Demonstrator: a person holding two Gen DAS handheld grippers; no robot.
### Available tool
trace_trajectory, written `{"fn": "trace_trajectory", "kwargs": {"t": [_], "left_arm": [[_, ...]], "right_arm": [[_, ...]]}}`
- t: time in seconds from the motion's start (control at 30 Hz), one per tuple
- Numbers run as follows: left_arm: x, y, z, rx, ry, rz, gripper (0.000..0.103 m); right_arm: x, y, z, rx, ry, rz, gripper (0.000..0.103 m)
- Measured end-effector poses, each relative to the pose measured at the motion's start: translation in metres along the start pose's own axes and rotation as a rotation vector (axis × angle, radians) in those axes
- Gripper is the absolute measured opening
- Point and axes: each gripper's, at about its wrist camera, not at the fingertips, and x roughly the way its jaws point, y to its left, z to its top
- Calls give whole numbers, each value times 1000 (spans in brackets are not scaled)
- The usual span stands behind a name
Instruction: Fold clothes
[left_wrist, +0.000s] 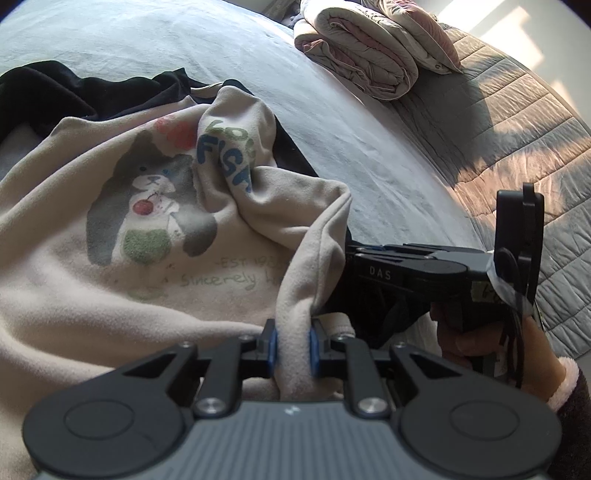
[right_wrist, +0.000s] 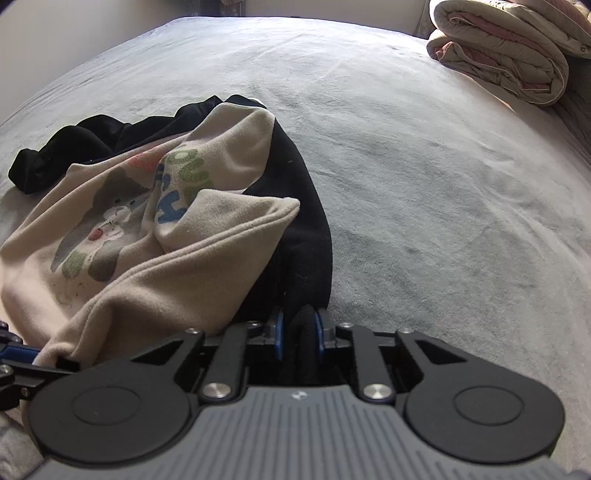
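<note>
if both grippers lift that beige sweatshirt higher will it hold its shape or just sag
Probably sags: the sweatshirt already drapes in loose folds from the left hand-held gripper. Its fleecy surface likely grips the blue pads rather than slipping. The black part pinched in the right hand-held gripper looks equally limp.

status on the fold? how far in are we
Early. Done: nothing looks folded; the cream fleece sweatshirt with the dog print lies rumpled on the grey bedsheet. In hand: left gripper clamps the cream fabric, right gripper clamps its black sleeve. Left: flatten it, then every fold.
</note>
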Motion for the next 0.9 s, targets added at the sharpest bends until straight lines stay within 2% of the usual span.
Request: {"fn": "trace_trajectory", "kwargs": {"t": [0.1, 0.4, 0.7, 0.87, 0.9], "left_arm": [[1, 0, 0, 11, -3, -22, 17], [17, -21, 7, 45, 5, -81, 17], [45, -57, 9, 126, 26, -190, 16], [58, -64, 5, 134, 62, -181, 17], [59, -64, 5, 132, 68, -182, 20]], "right_arm": [[1, -8, 9, 1, -12, -37, 14], [19, -56, 52, 31, -62, -254, 14], [31, -100, 94, 159, -128, -282, 13], [34, -99, 104, 160, -130, -258, 14], [34, -98, 104, 158, -129, -252, 16]]}}
